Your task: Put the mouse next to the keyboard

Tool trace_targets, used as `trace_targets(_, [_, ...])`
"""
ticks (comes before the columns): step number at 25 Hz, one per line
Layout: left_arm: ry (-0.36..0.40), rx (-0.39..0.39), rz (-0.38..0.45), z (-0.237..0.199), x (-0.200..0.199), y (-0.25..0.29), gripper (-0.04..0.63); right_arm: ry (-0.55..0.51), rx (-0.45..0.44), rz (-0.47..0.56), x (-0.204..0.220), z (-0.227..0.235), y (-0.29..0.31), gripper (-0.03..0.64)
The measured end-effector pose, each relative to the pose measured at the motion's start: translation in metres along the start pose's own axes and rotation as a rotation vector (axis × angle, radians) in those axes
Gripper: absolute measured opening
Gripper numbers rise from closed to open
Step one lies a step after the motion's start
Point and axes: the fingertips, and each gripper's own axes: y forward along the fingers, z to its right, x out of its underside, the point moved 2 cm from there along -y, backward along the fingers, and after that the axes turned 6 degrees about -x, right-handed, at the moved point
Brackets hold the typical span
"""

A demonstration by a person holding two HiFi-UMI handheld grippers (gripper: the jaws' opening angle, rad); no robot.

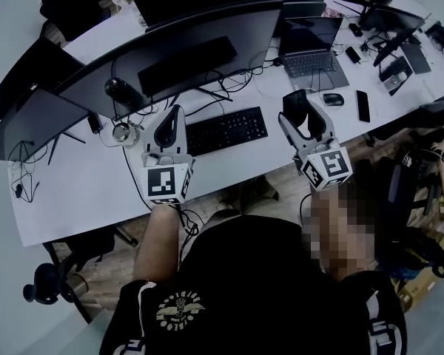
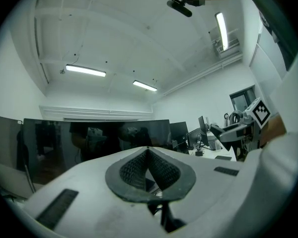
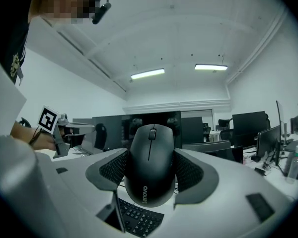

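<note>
A black Lenovo mouse (image 3: 150, 165) sits between the grey pads of my right gripper (image 3: 151, 158), which is shut on it and holds it above the desk. In the head view the same mouse (image 1: 308, 118) hangs in the right gripper (image 1: 302, 103), just right of the black keyboard (image 1: 226, 130). A few keys of the keyboard (image 3: 138, 220) show under the mouse in the right gripper view. My left gripper (image 1: 175, 114) hovers at the keyboard's left end. Its pads (image 2: 139, 168) meet at the tip with nothing between them.
A wide curved monitor (image 1: 177, 50) stands behind the keyboard, with loose cables (image 1: 222, 91) under it. To the right lie a laptop (image 1: 314, 50), a second mouse (image 1: 333, 99) and a phone (image 1: 363, 106). A small round object (image 1: 122, 132) sits left of the left gripper. The white desk (image 1: 81, 191) ends close to the person.
</note>
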Motion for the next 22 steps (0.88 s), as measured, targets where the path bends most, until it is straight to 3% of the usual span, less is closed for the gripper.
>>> trace_targets(9, [-0.018, 0.031, -0.042, 0.041, 0.032, 0.056, 0.0, 0.051, 0.009, -0.108, 0.061, 0.05, 0.011, 0.291])
trace_targets(22, [-0.059, 0.088, -0.123, 0.088, 0.109, 0.105, 0.0, 0.113, -0.026, -0.3, 0.171, 0.076, 0.043, 0.291])
